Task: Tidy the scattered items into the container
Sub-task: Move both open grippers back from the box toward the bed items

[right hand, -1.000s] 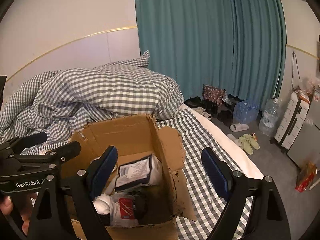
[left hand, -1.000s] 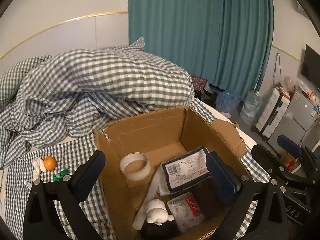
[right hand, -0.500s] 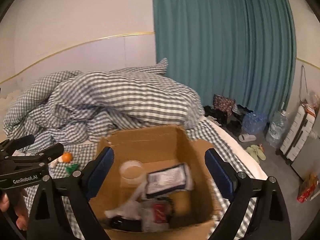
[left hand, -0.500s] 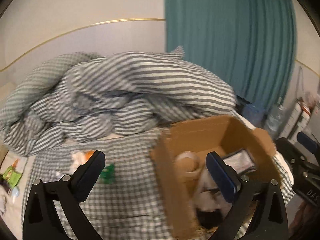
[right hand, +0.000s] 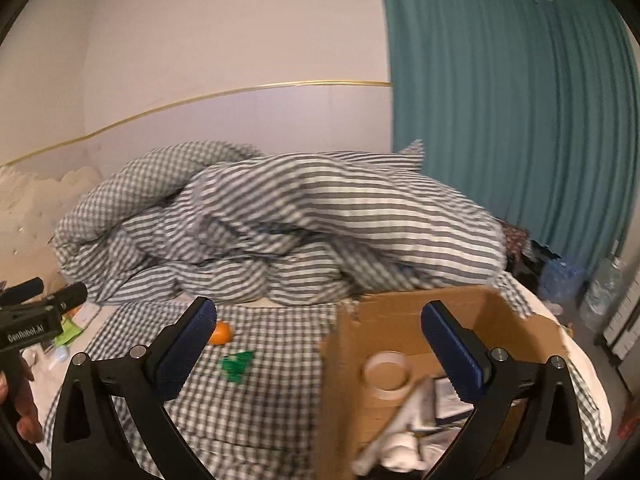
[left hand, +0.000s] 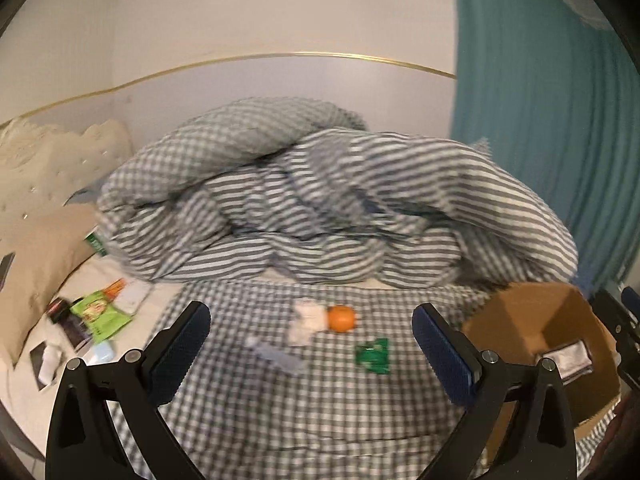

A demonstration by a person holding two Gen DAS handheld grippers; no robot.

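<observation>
A: Blue fingers on the left gripper: spread wide, nothing between them but checked bedsheet. Same on the right gripper: jaws opening, fingers far apart, nothing pinched.

B: And past the left fingers?

A: Little orange ball on the sheet, a bit beyond the tips, about in the middle of the gap. White crumpled bit touching its left side. Green wrapper nearer, closer to the right finger. Blurry pale blue strip nearer too, toward the left finger.

B: And the box?

A: Brown cardboard box off to the right, outside the right finger, top open. White pack inside.

B: From the other gripper?

A: Box right under the right finger, open, torn edges. Inside: a roll of tape lying flat, a white tube thing, some packets, all jumbled. Orange ball peeking out just beside the left finger. Green wrapper on the sheet between the fingers, left of the box.

B: Farther out?

A: Big heap of striped and checked blanket behind everything. Teal curtain on the right. At the far left, more small stuff by a pillow: green packet, dark packets, too blurry to name. Left gripper seen at the left edge, a hand under it.
</observation>
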